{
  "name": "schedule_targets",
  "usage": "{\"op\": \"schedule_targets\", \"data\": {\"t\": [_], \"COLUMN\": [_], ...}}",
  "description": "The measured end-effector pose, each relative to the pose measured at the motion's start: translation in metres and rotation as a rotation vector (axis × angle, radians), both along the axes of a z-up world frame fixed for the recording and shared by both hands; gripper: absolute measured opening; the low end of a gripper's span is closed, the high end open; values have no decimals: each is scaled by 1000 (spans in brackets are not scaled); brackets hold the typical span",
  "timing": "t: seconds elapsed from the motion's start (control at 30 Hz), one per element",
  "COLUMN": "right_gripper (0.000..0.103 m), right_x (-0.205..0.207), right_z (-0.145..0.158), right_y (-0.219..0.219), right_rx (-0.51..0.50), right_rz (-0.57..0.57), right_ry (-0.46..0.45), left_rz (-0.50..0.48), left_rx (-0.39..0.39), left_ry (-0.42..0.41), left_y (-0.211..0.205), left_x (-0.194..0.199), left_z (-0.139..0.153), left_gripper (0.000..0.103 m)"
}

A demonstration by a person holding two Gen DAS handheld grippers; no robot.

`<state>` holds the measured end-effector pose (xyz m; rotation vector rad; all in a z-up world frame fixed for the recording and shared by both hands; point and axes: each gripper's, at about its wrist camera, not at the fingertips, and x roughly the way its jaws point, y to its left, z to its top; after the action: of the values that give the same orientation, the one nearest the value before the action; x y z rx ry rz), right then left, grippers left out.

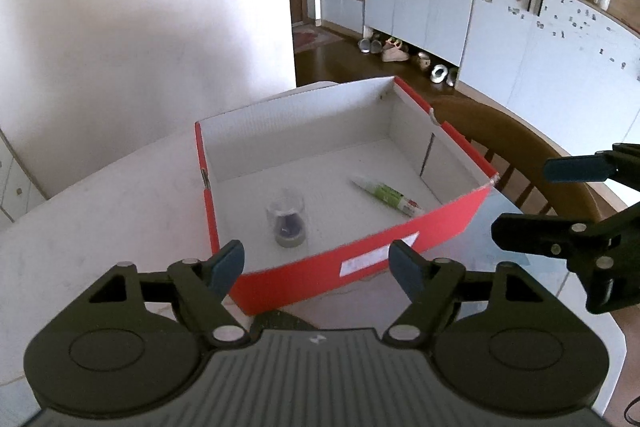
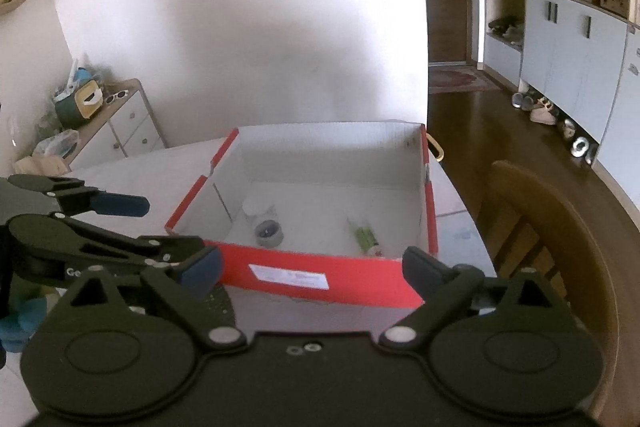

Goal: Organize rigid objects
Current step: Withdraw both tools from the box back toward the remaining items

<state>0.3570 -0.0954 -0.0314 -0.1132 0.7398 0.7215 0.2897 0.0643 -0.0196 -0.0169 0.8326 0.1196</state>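
A red cardboard box [image 1: 448,223] [image 2: 360,281] with a white inside stands open on the white table [image 1: 100,211] [image 2: 132,163]. On its floor lie a small clear jar [image 1: 286,223] [image 2: 268,230] with something purple in it, and a green and white tube [image 1: 388,195] [image 2: 366,238] to its right. My left gripper [image 1: 316,261] [image 2: 166,223] hovers in front of the box's near wall, open and empty. My right gripper [image 2: 312,265] [image 1: 528,199] hangs beside it on the right, also open wide with nothing between its fingers.
A wooden chair [image 1: 520,147] [image 2: 540,219] stands against the table's right edge. A low white dresser [image 2: 124,123] with clutter on top sits by the wall at the left. Pale cabinets [image 1: 420,3] and shoes [image 1: 394,51] line the far side of the wood floor.
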Motion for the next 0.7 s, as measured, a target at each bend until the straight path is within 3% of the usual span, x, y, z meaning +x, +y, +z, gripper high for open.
{"op": "schedule_targets", "data": {"t": [0.4,0.7], "right_gripper": [102,102], "right_x": [-42,-69], "right_z": [-3,-14], "right_y": [-25,-43], "right_rx": [40,38], "right_rz": [-64,-134], "right_ry": [-4,15], "left_rz": [-62,-71], "left_rx": [-9,-59], "left_ry": [-44,-63], "left_y": [-8,-6], "left_x": [-37,-61], "left_z": [5,1], "left_gripper": [83,83]}}
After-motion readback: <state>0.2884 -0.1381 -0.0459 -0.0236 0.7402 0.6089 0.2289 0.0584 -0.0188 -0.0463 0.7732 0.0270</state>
